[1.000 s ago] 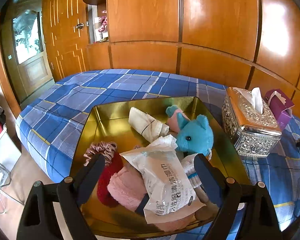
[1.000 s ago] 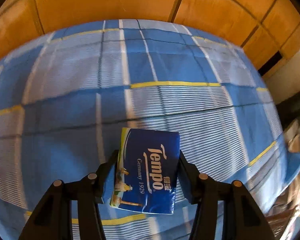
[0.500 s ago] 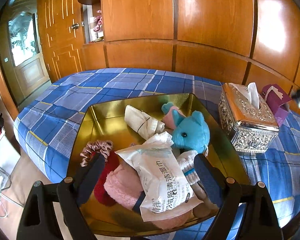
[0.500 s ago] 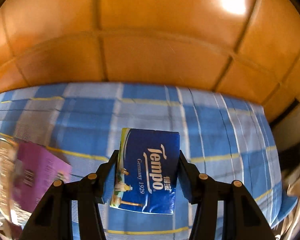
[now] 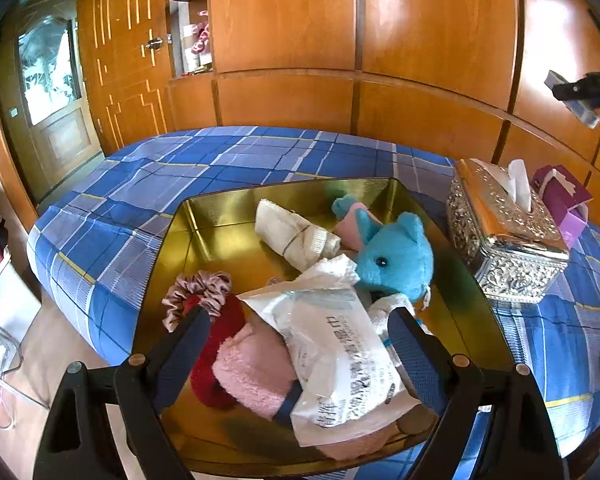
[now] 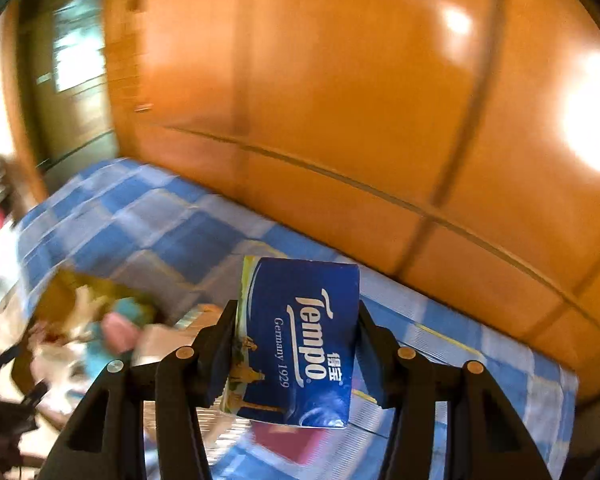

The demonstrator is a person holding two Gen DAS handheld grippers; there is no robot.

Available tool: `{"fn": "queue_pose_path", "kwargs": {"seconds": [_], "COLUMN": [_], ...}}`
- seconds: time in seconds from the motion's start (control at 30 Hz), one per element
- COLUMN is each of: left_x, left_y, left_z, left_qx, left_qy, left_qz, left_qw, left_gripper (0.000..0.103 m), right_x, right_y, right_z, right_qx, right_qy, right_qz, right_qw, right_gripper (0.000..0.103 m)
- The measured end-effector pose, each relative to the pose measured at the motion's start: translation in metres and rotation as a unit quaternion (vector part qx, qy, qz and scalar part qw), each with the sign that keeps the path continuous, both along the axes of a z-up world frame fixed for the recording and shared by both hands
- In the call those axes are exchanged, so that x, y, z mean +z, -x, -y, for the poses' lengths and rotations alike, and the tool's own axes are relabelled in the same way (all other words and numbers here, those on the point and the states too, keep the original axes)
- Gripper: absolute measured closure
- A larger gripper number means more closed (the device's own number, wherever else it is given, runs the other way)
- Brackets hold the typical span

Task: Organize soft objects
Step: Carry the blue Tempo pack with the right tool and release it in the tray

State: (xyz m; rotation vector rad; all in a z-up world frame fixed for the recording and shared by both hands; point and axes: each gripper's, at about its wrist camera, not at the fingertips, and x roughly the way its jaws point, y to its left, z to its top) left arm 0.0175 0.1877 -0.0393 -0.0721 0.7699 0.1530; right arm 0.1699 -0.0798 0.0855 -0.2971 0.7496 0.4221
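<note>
Item: tissue pack, soft rectangular packet, deep blue wrap with a yellow-green strip along its left edge. It is held upright between the fingers of the right tool, which is clamped on its two sides, raised above the bed. Printed in white: "Tempo", "Germany 1929", and two Chinese characters.

Item: left tool, fingers spread apart, nothing gripped, poised over the near end of the gold tray.

Tray contents, between and ahead of the left tool: white wet-wipe packet with Chinese print, not fully legible, lying on a pink fluffy cloth; red scrunchie and dusty-pink scrunchie beside the left finger; cream rolled cloth and blue plush toy further ahead.

Surroundings: the tray lies on the bed's blue plaid cover. To the right of the tray stand a silver embossed tissue box and, behind it, a purple carton. Wood panelling is seen behind the bed. The right wrist view is motion-blurred at left.
</note>
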Motion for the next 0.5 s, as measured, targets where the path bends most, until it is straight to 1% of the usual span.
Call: {"fn": "queue_pose_path", "kwargs": {"seconds": [0.17, 0.27, 0.37, 0.4, 0.5], "left_x": [0.003, 0.006, 0.01, 0.011, 0.014], "left_y": [-0.001, 0.0, 0.002, 0.003, 0.005], "left_z": [-0.014, -0.023, -0.031, -0.035, -0.046], "left_qx": [0.019, 0.033, 0.049, 0.056, 0.076], "left_qy": [0.004, 0.003, -0.004, -0.008, -0.011], "left_qz": [0.003, 0.005, 0.009, 0.01, 0.018], "left_qw": [0.9998, 0.9994, 0.9988, 0.9983, 0.9969], "left_gripper": [0.012, 0.012, 0.012, 0.011, 0.011], "right_x": [-0.02, -0.042, -0.066, -0.079, -0.11], "right_y": [0.031, 0.054, 0.075, 0.082, 0.094], "right_z": [-0.056, -0.089, -0.112, -0.121, -0.142], "right_qx": [0.095, 0.15, 0.185, 0.198, 0.217], "right_qy": [-0.004, -0.008, -0.004, 0.001, 0.013], "right_qz": [-0.015, -0.036, -0.062, -0.076, -0.107], "right_qw": [0.995, 0.988, 0.981, 0.977, 0.97], "right_gripper": [0.049, 0.049, 0.049, 0.049, 0.049]}}
